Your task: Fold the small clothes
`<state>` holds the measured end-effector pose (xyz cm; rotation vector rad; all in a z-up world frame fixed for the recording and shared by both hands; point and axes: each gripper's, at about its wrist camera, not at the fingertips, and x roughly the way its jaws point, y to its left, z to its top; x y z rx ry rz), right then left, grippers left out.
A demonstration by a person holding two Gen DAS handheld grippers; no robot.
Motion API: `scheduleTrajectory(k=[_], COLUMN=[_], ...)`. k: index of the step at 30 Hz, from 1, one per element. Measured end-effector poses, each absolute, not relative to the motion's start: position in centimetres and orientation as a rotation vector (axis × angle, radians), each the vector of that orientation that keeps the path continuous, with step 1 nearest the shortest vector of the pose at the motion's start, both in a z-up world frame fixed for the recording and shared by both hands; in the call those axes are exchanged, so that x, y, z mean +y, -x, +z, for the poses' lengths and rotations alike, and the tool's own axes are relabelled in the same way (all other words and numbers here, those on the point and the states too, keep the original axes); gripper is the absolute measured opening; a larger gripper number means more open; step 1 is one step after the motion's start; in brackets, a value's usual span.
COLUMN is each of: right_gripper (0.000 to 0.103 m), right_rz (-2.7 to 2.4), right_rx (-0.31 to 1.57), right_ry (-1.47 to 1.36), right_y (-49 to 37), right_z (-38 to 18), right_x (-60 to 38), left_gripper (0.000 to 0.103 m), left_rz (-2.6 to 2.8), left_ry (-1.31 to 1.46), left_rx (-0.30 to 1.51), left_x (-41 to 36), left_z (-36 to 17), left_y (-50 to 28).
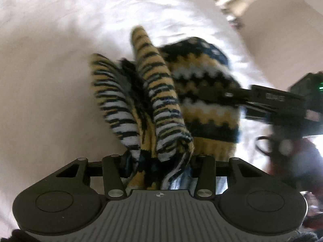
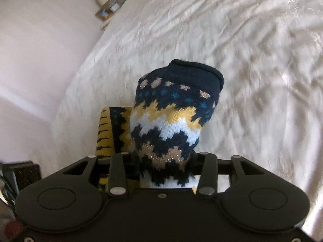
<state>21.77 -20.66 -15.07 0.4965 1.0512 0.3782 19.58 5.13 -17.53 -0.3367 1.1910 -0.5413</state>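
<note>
A knitted garment in navy, yellow and white hangs over the white bed. In the left wrist view its striped part (image 1: 153,92) bunches up between the jaws of my left gripper (image 1: 159,159), which is shut on it; the fingertips are hidden by the fabric. My right gripper (image 1: 230,95) reaches in from the right and pinches the zigzag part (image 1: 201,76). In the right wrist view the zigzag part with its navy cuff (image 2: 173,109) stands up out of my right gripper (image 2: 165,163), shut on it, and the striped part (image 2: 107,135) hangs at the left.
The rumpled white bedspread (image 2: 252,60) fills most of both views. A pale wall (image 2: 40,50) borders the bed on the left, with a few small boxes (image 2: 109,6) by the far edge. A blurred red sleeve (image 1: 302,159) shows behind the right gripper.
</note>
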Motion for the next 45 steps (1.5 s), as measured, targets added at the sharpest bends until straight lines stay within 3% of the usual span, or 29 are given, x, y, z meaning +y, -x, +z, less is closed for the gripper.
scheduleTrajectory(k=[3,4,8,14,18,25,28,30,33,41,45], right_gripper=[0.061,0.068,0.082,0.083,0.085,0.085,0.089,0.093,0.100,0.100,0.100], right_rz=[0.257,0.219,0.195,0.150,0.111,0.042,0.018,0.010,0.009,0.002,0.002], right_rx=[1.097,1.089,0.991,0.931,0.929,0.988,1.071,1.128,1.145,0.998,1.043], right_ry=[-0.358,-0.332,-0.371,-0.337,-0.345,-0.347,-0.266,-0.224,-0.155,-0.185,-0.177], right_y=[-20.9,-20.4,-17.4,-14.9,-15.1,-18.7,-20.9,-22.3,-23.3,-18.5,-15.5], right_z=[-17.2,-17.2,-15.7,-14.4,-14.3,-16.1,-18.3,-19.9,-21.2,-15.9,-15.8], right_x=[-21.0,-21.3,-24.0,-24.3,-24.4,-23.8,-22.3,-21.3,-20.6,-21.6,-20.1], left_gripper=[0.052,0.052,0.050,0.051,0.051,0.051,0.057,0.068,0.068,0.068,0.068], left_rz=[-0.375,-0.357,-0.307,-0.337,-0.371,-0.366,-0.355,-0.345,-0.353,-0.357,-0.370], left_ry=[0.304,0.335,0.232,0.106,0.011,-0.098,-0.095,-0.058,-0.021,0.008,0.008], left_rx=[1.235,1.228,1.109,0.937,0.900,1.025,1.102,1.120,1.144,1.164,1.160], left_x=[6.4,6.8,6.7,4.1,0.9,1.1,3.3,4.6,5.2,5.2,5.4], left_z=[-20.1,-20.0,-16.2,-11.5,-11.7,-16.5,-19.3,-20.0,-20.1,-20.3,-20.4], left_y=[-18.3,-17.9,-15.8,-15.8,-18.9,-22.4,-22.8,-22.8,-23.2,-23.5,-23.6])
